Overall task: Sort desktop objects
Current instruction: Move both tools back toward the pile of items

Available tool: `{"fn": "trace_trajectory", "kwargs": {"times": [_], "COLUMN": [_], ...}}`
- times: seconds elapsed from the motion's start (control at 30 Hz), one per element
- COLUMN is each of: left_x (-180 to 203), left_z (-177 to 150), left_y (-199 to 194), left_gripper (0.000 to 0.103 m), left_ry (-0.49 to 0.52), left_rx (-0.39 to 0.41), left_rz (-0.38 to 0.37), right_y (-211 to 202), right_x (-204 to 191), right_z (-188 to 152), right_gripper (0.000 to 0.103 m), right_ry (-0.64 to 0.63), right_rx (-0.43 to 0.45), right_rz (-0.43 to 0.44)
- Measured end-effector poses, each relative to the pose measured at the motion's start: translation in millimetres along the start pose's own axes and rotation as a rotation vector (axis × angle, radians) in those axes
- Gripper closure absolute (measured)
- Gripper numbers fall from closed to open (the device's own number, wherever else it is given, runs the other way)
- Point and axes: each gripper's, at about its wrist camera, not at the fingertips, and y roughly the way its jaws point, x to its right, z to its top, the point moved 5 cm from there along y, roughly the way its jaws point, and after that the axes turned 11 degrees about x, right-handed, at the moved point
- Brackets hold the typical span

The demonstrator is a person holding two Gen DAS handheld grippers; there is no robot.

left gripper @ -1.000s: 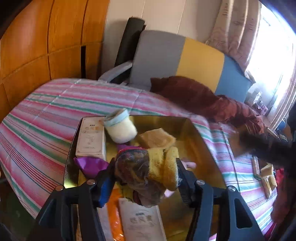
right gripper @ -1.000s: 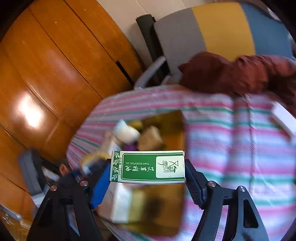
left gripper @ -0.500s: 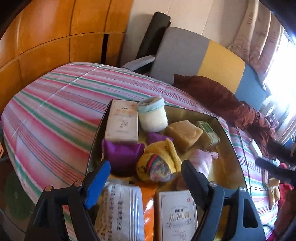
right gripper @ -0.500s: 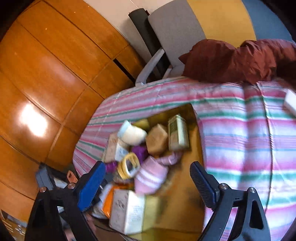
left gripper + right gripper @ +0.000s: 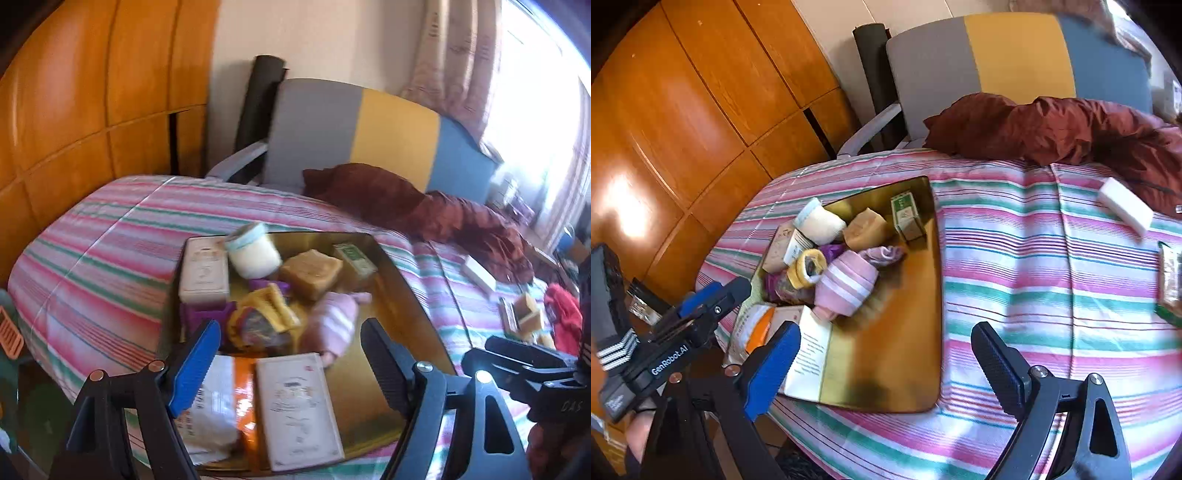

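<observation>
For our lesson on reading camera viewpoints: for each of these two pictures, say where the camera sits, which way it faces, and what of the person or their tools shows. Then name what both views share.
Left wrist: on the left gripper, looking down past its open, empty fingers at the gold tray; the right gripper's body shows at right.
Right wrist: on the right gripper, open and empty, facing the striped cloth; the left gripper and a hand show at left.
Shared: tray, pink striped sock, green box, white box.
</observation>
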Motion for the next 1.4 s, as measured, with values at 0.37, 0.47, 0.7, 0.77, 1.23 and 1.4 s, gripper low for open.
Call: {"fn": "trace_trajectory", "kwargs": {"times": [0.37, 0.47, 0.7, 0.77, 1.23, 1.4], "left_x": [43.9, 54.0, 80.4, 89.9, 140.9, 155.6], "left_z": [-1.7, -1.1, -1.2, -1.7, -20.4, -25.3], "left_y": [-13.1, -15.2, -16.1, -15.6, -7.6, -7.0], "left_gripper": [0.024, 0.024, 0.024, 0.024, 0.024, 0.024], "left_ry": [0.105, 0.118, 0.171, 0.187, 0.259, 0.275], "left_rx": [-0.008, -0.004, -0.009, -0.014, -0.093, -0.115], "left_rz": [-0.033, -0.053, -0.109, -0.136, -0.278, -0.337], "right_y": [-35.3, -43.7, -60.0, -66.1, -112.3, -138.3], "right_x": [26.9, 37.4, 66.9, 78.6, 170.5, 208.8], "right_z": [-6.3, -10.9, -19.1, -20.3, -28.9, -23.9], "right_gripper": [0.008, 0.008, 0.008, 0.008, 0.008, 0.008], "right_ry": [0.011, 0.015, 0.058, 0.070, 0.223, 0.266], "right_rx": [0.063, 0.070, 0.080, 0.084, 0.070, 0.087], "right_rz": [-0.074, -0.097, -0.147, -0.169, -0.310, -0.368]}}
